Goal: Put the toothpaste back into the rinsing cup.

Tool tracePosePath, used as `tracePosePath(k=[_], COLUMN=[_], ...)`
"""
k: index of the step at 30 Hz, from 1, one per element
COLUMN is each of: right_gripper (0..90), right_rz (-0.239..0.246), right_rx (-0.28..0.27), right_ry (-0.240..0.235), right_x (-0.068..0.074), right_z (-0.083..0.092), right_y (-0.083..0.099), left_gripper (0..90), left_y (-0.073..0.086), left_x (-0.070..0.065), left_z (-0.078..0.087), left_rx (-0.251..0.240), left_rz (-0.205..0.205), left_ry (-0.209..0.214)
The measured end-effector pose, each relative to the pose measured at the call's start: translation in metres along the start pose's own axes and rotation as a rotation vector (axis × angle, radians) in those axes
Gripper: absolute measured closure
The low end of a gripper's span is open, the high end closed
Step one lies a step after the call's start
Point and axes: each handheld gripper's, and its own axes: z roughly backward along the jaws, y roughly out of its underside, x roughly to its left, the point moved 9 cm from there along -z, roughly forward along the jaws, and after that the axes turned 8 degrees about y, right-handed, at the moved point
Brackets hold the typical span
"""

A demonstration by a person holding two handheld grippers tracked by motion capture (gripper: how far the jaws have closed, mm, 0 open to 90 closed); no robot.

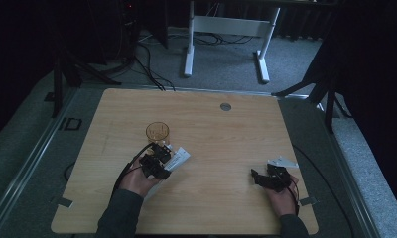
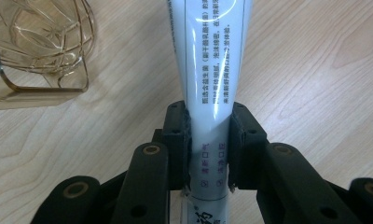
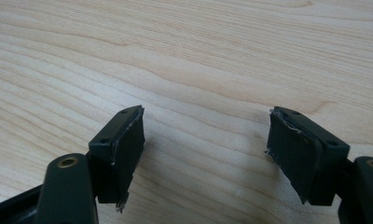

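Observation:
A white toothpaste tube (image 2: pixel 212 70) with printed text runs away from the camera in the left gripper view, and my left gripper (image 2: pixel 209 135) is shut on its lower part, both pads pressing its sides. From above, the tube (image 1: pixel 178 159) sticks out to the right of my left gripper (image 1: pixel 159 154), just below a clear amber glass cup (image 1: pixel 157 132). The cup (image 2: pixel 40 46) stands to the upper left of the tube in the left gripper view. My right gripper (image 1: pixel 258 177) rests near the table's right front, open, with bare wood between its pads (image 3: pixel 128 144).
The wooden table (image 1: pixel 211 124) has a small round grey cap (image 1: pixel 226 106) near its far edge. A white desk frame (image 1: pixel 226 29) and cables lie on the floor beyond. Dark stands flank the table on both sides.

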Motion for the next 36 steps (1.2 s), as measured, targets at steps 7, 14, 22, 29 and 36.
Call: tracePosePath(k=[7,14,22,29,36], right_gripper=[27.1,27.1,27.1,27.1,27.1], right_rz=[0.0,0.001,0.001,0.001,0.001], right_rx=[0.0,-0.001,-0.001,-0.001,-0.001], right_ry=[0.0,0.0,0.0,0.0,0.0], right_x=[0.0,0.0,0.0,0.0,0.0], right_z=[0.0,0.0,0.0,0.0,0.0], right_y=[0.0,0.0,0.0,0.0,0.0], left_gripper=[71.8,71.9,71.9,71.8,71.8], left_y=[0.0,-0.001,-0.002,-0.003,-0.003], left_x=[-0.001,-0.002,-0.002,-0.003,-0.002], left_z=[0.003,0.006,0.013,0.016,0.018], left_rx=[-0.015,-0.033,-0.07,-0.096,-0.118], left_rz=[0.003,-0.003,0.003,0.008,0.016], left_ry=[0.006,0.003,0.006,0.007,0.01])
